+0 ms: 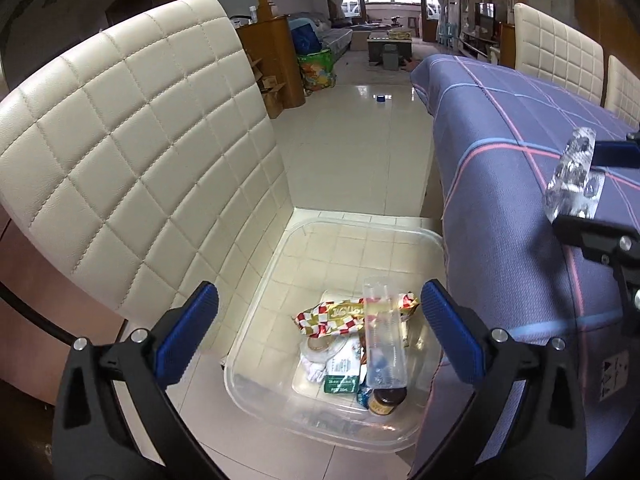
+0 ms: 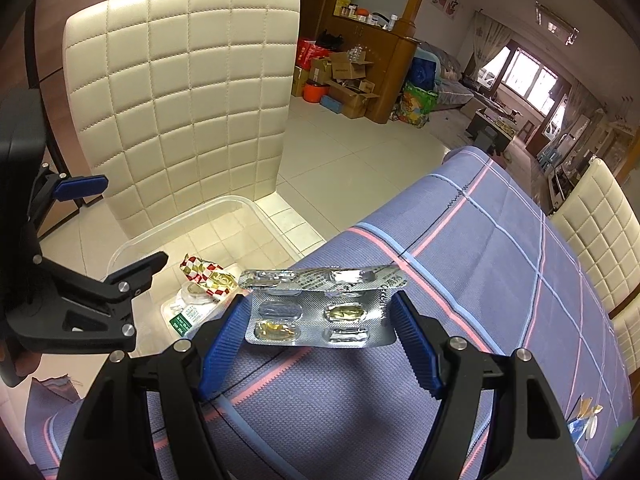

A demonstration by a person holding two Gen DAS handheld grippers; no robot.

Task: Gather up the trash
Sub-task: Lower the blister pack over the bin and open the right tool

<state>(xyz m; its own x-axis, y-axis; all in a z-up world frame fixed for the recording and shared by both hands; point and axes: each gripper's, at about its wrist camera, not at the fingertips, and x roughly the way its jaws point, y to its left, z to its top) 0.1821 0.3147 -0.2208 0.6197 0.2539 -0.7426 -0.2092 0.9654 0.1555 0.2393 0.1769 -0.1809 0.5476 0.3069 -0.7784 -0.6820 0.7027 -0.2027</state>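
Note:
A clear plastic bin stands on the floor between a chair and the table. It holds trash: a red-checked wrapper, a clear plastic bottle, a green-white packet and a small dark jar. My left gripper is open and empty above the bin. My right gripper is shut on a silver pill blister pack, held over the table edge near the bin. The pack also shows in the left wrist view.
A cream quilted chair stands left of the bin. The table with a purple plaid cloth is on the right, with more cream chairs behind. Small scraps lie on the cloth. Boxes and bags stand by a wooden cabinet.

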